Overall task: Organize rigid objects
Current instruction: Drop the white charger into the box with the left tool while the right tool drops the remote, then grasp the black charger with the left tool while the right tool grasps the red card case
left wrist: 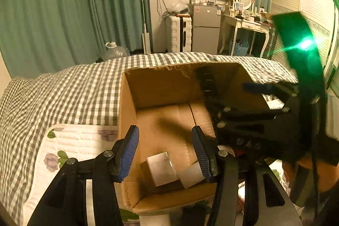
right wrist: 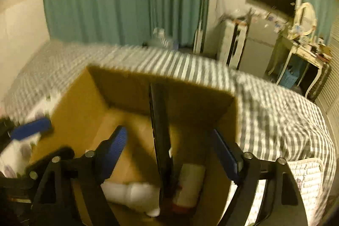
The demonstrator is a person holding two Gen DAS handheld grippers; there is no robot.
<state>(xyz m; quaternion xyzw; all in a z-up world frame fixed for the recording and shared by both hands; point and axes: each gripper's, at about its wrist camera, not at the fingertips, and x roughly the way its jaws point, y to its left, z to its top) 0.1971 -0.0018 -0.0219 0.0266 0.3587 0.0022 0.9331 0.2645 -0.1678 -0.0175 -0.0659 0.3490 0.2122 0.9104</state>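
An open cardboard box (left wrist: 129,103) sits on a checkered bed cover. My left gripper (left wrist: 165,154) hovers over its near left part, open, with nothing between the pads. Below it, on the box floor, lie a silvery block (left wrist: 162,168) and a pale piece (left wrist: 190,176). My right gripper (right wrist: 169,151) hangs over the same box (right wrist: 80,111), open. A long black ribbed strip (right wrist: 160,137) stands slanted between its fingers, and neither pad touches it. Beside the strip lie a pale cylinder with a red end (right wrist: 190,185) and white lumps (right wrist: 131,192). In the left wrist view the strip (left wrist: 204,82) leans on the far wall.
The right hand's black gripper body (left wrist: 264,126) fills the box's right side, with a green light (left wrist: 306,43) above it. A quilted floral pad (left wrist: 70,147) lies left of the box. Beyond the bed (left wrist: 53,88) are curtains, a suitcase, a small fridge and a dressing table.
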